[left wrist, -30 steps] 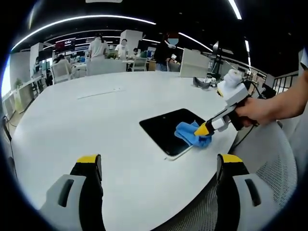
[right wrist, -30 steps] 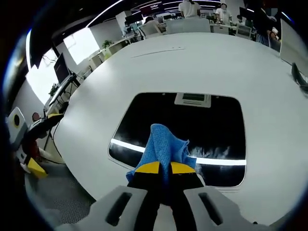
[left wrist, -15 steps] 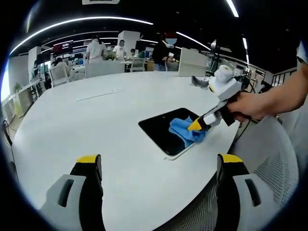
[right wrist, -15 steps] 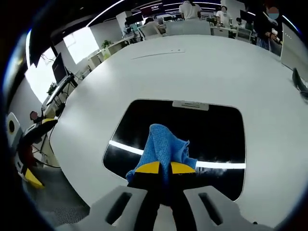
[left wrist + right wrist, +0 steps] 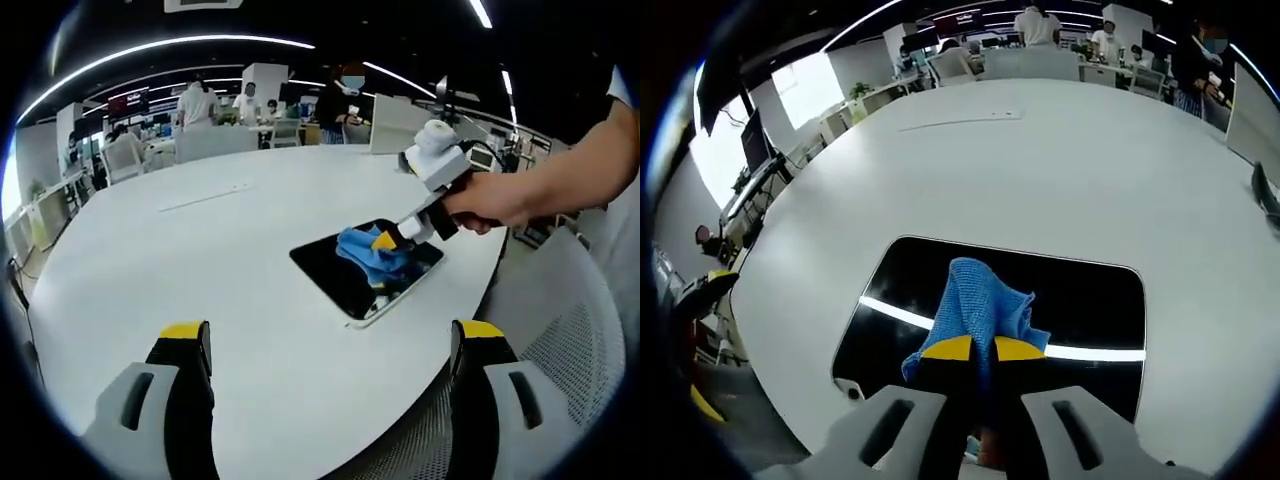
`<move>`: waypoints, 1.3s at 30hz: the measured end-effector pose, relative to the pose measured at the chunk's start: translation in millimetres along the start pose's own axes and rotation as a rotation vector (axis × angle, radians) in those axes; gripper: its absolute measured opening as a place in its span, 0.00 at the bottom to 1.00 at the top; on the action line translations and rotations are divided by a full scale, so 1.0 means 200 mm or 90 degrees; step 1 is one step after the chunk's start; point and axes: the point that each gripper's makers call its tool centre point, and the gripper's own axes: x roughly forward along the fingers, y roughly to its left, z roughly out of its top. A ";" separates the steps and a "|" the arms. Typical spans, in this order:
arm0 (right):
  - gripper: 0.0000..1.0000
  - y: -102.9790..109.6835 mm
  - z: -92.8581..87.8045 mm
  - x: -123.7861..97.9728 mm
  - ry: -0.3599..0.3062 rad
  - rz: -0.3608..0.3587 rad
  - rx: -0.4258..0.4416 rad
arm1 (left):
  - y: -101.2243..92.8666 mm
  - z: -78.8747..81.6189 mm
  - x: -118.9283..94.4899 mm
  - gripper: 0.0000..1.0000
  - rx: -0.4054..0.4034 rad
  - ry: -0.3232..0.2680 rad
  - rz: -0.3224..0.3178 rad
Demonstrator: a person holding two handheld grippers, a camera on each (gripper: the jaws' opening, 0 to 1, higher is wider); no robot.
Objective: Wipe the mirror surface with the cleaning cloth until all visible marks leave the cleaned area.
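Right claw (image 5: 973, 348), jaws pinched on blue cleaning cloth (image 5: 983, 305), has been pushed fwd since 1 s ago; cloth now mid-mirror (image 5: 1090, 305) on white desk (image 5: 1040, 160). Wiping judged under way. Left claw (image 5: 330, 345) held spread, idle.

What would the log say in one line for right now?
phase: wiping | right gripper: shut on blue cloth, cloth on mirror | left gripper: open, holding nothing, over white table
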 end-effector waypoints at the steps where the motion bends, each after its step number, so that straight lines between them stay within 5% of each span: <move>1: 0.00 0.00 0.01 0.01 0.000 0.000 0.000 | 0.00 0.00 0.00 0.99 0.000 0.001 0.001; 17: 0.00 -0.06 0.18 0.14 0.010 0.005 -0.026 | 0.01 -0.05 0.01 0.99 -0.004 0.024 0.004; 25: 0.00 -0.06 0.20 0.15 0.016 0.014 -0.018 | 0.04 0.01 -0.02 0.99 0.004 -0.009 0.022; 39: 0.00 -0.07 0.21 0.14 0.009 0.021 -0.042 | 0.05 0.01 0.00 0.99 0.022 -0.001 0.033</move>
